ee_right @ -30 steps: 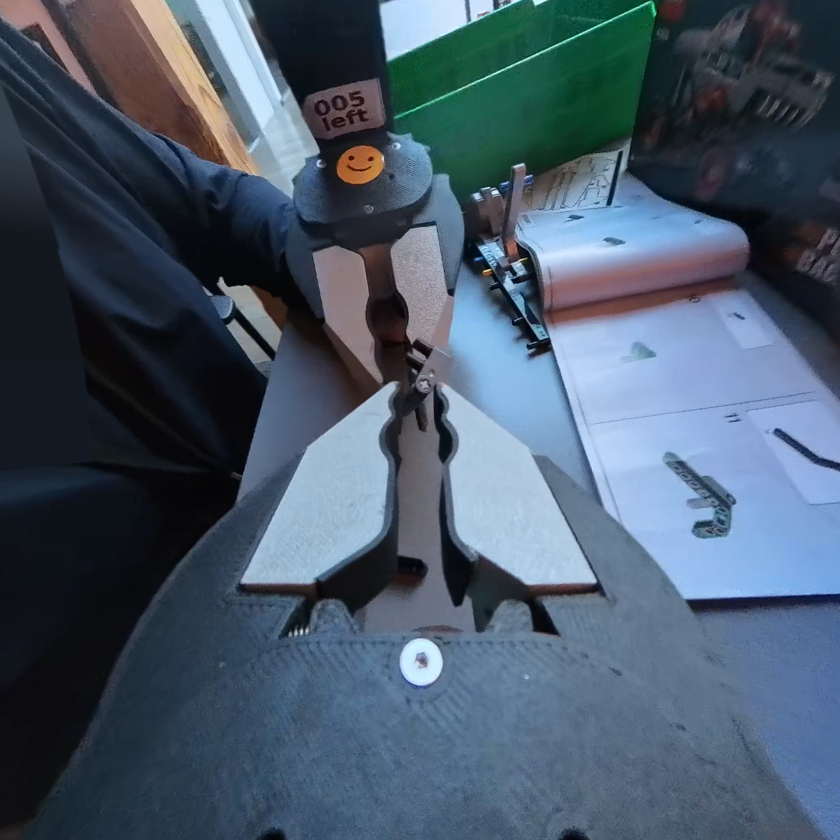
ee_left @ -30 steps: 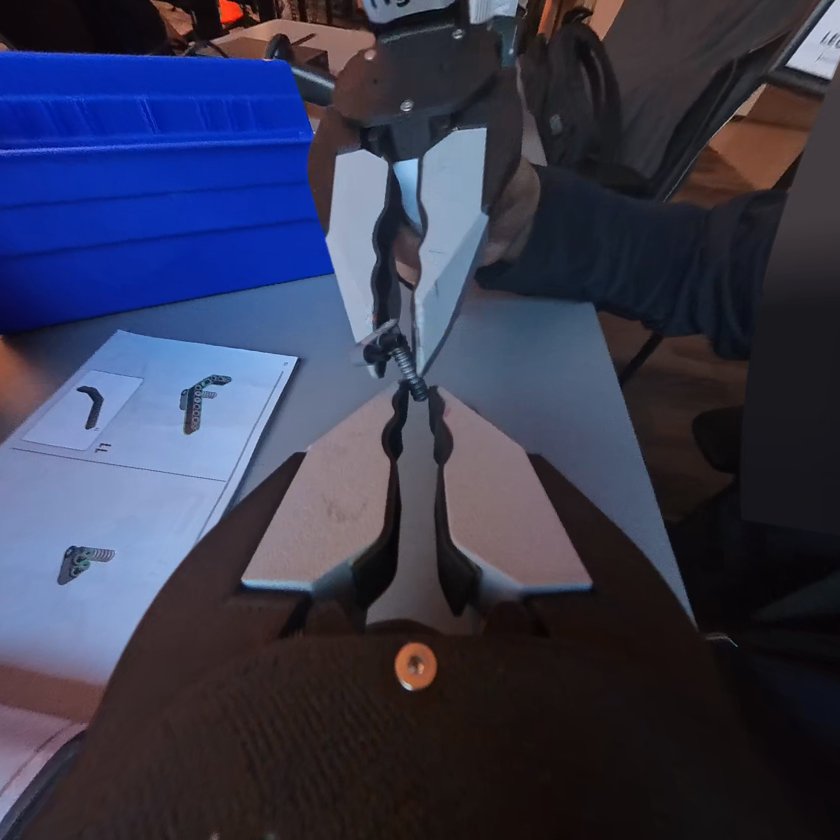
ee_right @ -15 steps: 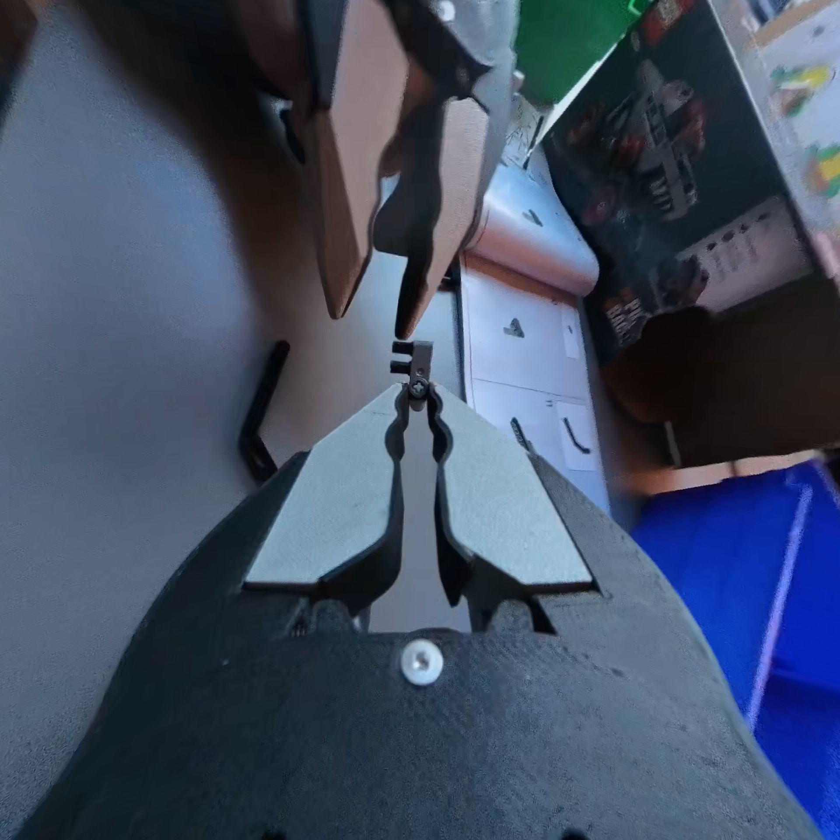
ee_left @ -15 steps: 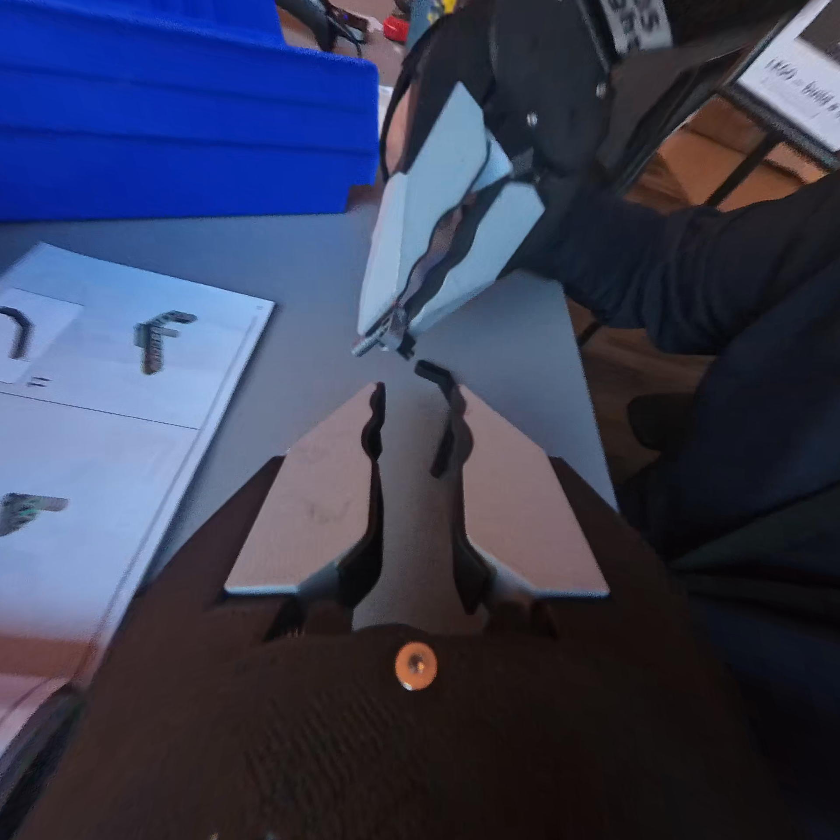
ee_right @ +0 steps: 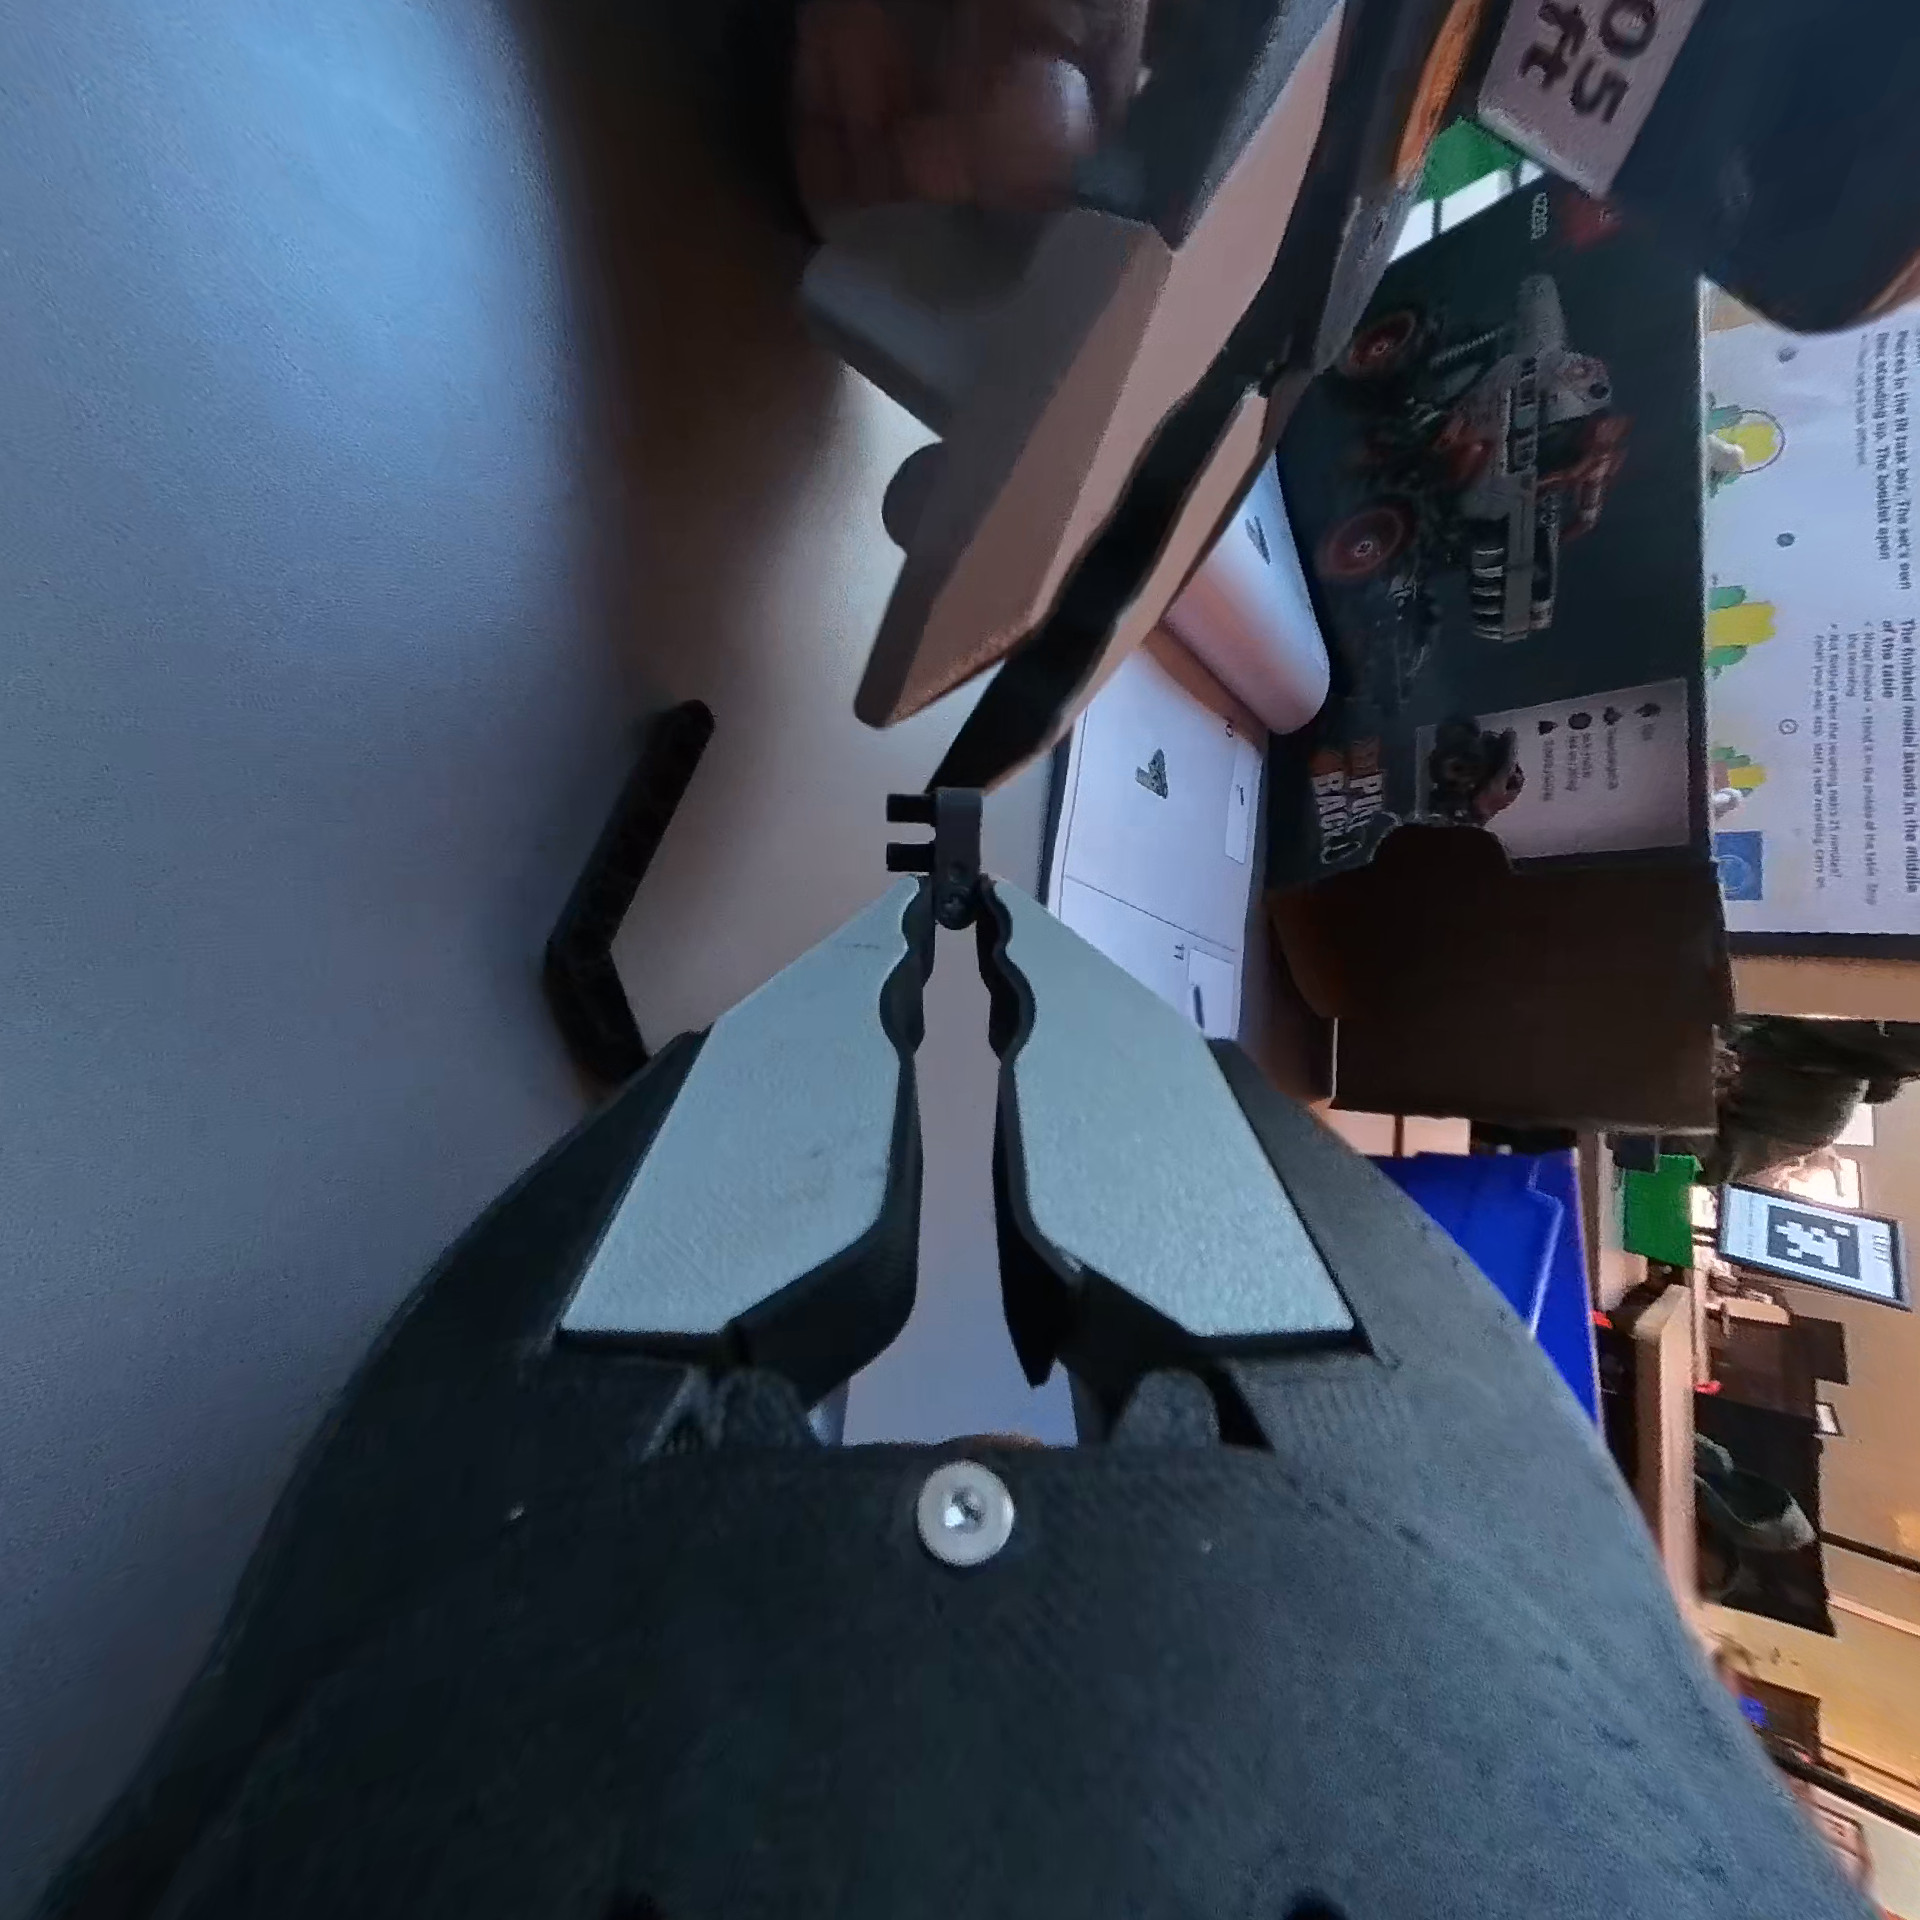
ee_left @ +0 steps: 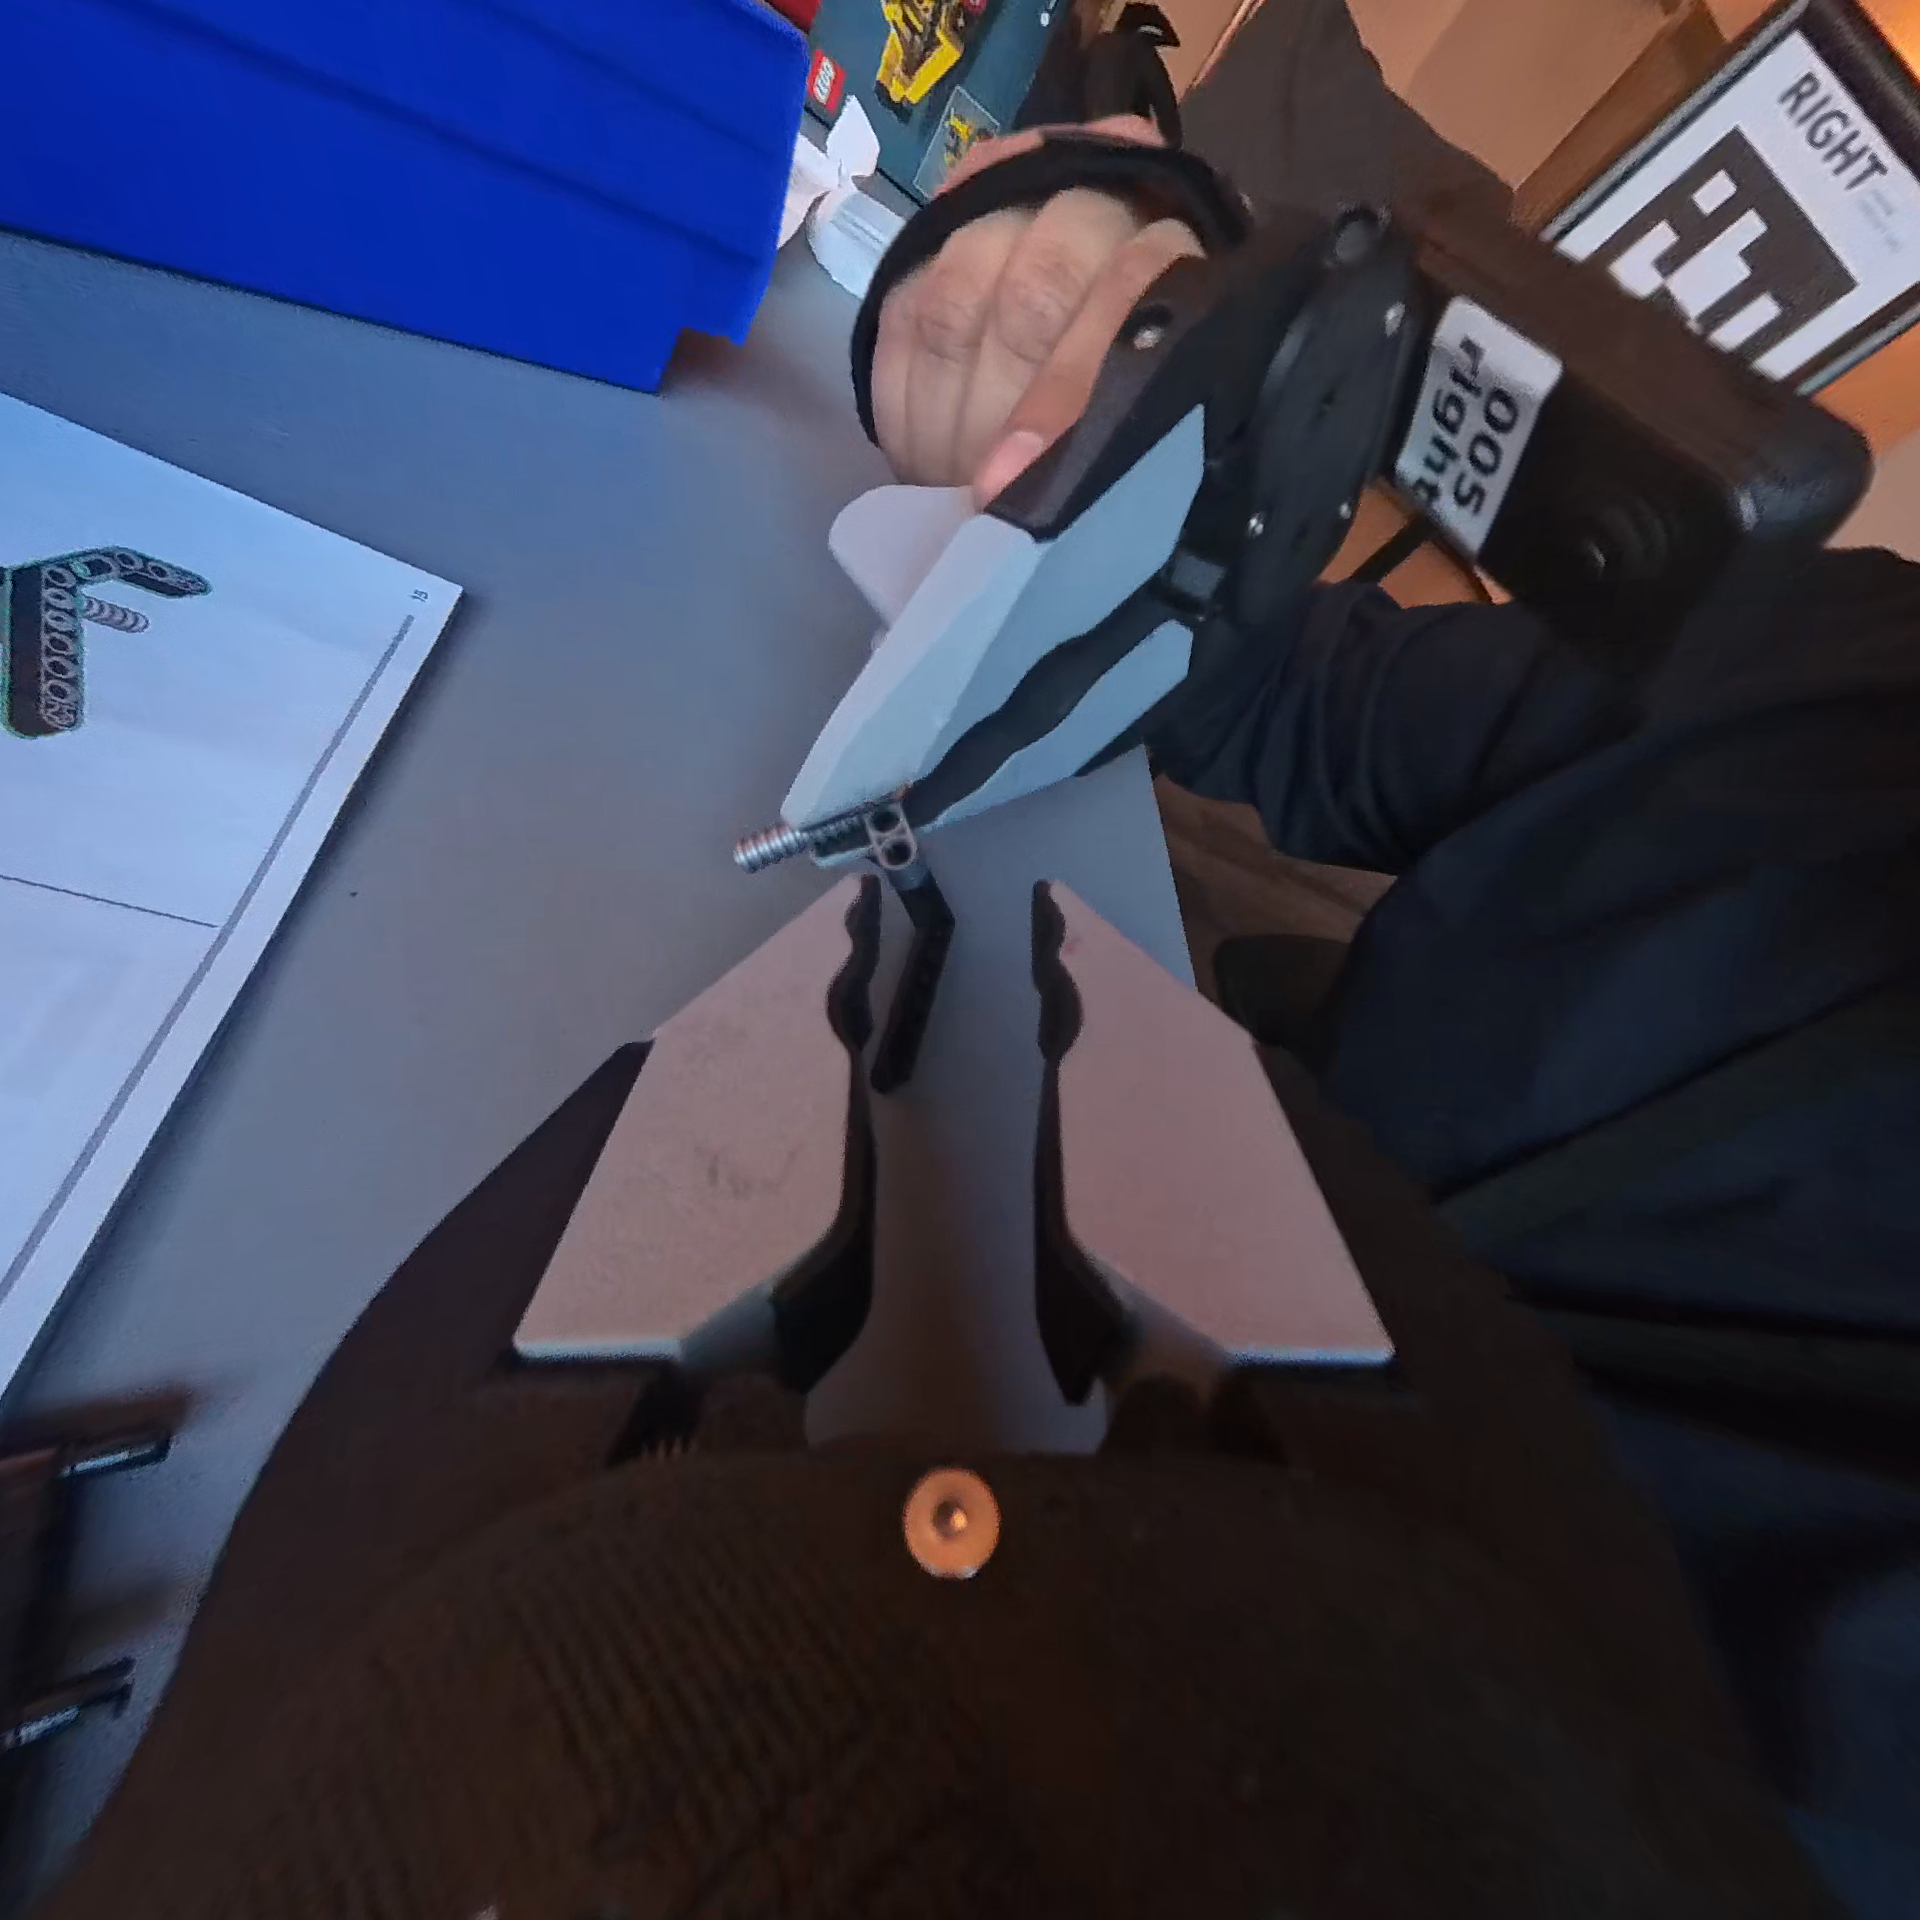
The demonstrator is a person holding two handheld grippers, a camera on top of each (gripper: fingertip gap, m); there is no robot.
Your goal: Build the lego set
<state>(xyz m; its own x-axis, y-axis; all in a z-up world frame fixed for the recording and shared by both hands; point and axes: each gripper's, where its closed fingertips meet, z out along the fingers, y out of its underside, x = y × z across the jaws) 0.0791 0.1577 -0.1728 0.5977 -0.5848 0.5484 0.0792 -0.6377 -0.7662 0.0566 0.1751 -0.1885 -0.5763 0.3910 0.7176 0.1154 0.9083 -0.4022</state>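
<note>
The connector (ee_right: 951, 852) sits pinched in our right gripper (ee_right: 951, 914), pins outward for mating. Our left gripper (ee_left: 951, 904) gapes empty over the beam (ee_left: 920, 987) near the table (ee_left: 582, 727) edge.

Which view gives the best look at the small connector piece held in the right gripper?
The left wrist view: the connector piece shows side-on, with two holes and a ridged grey axle end, clamped in the right gripper. The right wrist view shows it end-on and dark, with two pins protruding.
</note>
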